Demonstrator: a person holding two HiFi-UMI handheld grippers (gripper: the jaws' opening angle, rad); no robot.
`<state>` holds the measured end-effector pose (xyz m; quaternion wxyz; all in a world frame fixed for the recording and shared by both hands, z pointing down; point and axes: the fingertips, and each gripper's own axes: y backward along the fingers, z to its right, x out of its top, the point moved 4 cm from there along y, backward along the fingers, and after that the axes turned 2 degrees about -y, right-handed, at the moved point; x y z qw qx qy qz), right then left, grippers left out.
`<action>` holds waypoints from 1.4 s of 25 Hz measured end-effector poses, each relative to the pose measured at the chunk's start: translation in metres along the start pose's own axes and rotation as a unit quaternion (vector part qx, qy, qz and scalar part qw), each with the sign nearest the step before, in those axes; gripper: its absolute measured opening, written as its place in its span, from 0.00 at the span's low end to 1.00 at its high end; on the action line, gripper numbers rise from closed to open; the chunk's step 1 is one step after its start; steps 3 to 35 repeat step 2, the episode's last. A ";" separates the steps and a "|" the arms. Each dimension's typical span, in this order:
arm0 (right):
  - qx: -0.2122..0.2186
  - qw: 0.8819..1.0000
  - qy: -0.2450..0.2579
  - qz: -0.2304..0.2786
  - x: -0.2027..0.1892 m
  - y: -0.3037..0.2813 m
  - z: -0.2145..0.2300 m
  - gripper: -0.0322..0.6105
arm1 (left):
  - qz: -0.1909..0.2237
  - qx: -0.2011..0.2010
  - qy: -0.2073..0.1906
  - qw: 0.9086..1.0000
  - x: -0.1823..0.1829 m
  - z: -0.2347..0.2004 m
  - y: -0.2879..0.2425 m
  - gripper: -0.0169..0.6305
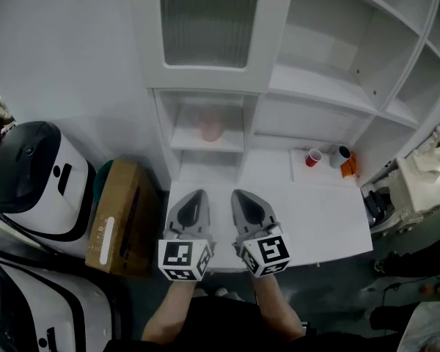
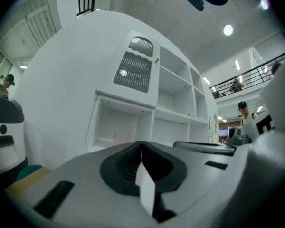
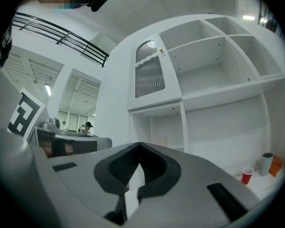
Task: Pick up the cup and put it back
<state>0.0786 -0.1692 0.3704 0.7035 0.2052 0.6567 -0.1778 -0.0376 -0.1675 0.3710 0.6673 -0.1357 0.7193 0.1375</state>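
Observation:
A pale pink cup (image 1: 210, 128) stands on a shelf in the small cubby of the white cabinet; it shows faintly in the left gripper view (image 2: 122, 137) and the right gripper view (image 3: 159, 141). A red cup (image 1: 314, 157) (image 3: 247, 175) stands at the back right of the white counter. My left gripper (image 1: 193, 193) (image 2: 141, 144) and right gripper (image 1: 242, 193) (image 3: 139, 145) lie side by side over the counter's front, pointing level at the cabinet. Both are shut with nothing between the jaws, well short of either cup.
Beside the red cup stand a dark-and-white cup (image 1: 341, 155) and an orange object (image 1: 350, 166). A ribbed-glass cabinet door (image 1: 209, 20) hangs above the cubby. A cardboard box (image 1: 121, 215) and white machines (image 1: 37, 174) sit left of the counter (image 1: 323, 226).

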 end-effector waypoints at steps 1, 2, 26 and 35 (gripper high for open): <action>0.000 1.000 0.000 0.000 0.000 0.000 0.000 0.06 | 0.000 0.000 0.000 1.000 0.000 0.000 0.000 0.05; -0.001 1.000 0.001 -0.001 0.000 0.000 0.001 0.06 | 0.001 0.000 0.000 1.000 0.001 0.000 -0.001 0.05; -0.001 1.000 0.001 -0.001 0.000 0.000 0.001 0.06 | 0.001 0.000 0.000 1.000 0.001 0.000 -0.001 0.05; -0.001 1.000 0.001 -0.001 0.000 0.000 0.001 0.06 | 0.001 0.000 0.000 1.000 0.001 0.000 -0.001 0.05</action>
